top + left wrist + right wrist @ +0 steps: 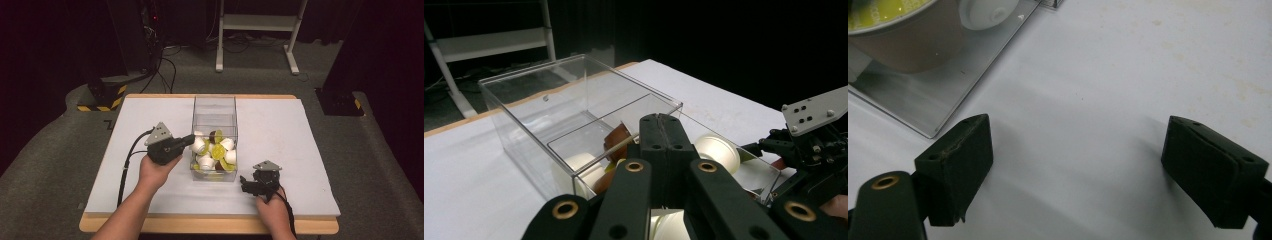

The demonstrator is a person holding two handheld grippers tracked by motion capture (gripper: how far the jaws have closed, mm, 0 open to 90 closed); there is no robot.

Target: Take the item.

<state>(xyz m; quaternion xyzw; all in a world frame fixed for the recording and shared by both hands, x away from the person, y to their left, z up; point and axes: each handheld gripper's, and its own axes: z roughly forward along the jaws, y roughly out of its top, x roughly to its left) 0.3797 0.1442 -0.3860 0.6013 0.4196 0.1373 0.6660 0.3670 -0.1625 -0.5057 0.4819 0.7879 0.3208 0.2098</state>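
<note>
A clear plastic box (214, 107) stands mid-table, its near half heaped with white, yellow-lidded and brown capsules (214, 150). My left gripper (190, 140) is at the box's left wall, just above the rim. Seen in the left gripper view, my left gripper (665, 121) has its jaws pressed together with nothing between them, over the box (539, 107) and the capsules (719, 150). My right gripper (245, 184) rests low over the table by the box's front right corner. In its own view my right gripper (1078, 160) is wide open and empty, with a brown capsule (908, 40) behind the box wall.
The white table top (280, 135) has bare room right of the box, behind it and at the far left. The box's far half holds nothing. Cables trail from both grippers toward the front edge. A white stand (257, 22) is on the floor beyond the table.
</note>
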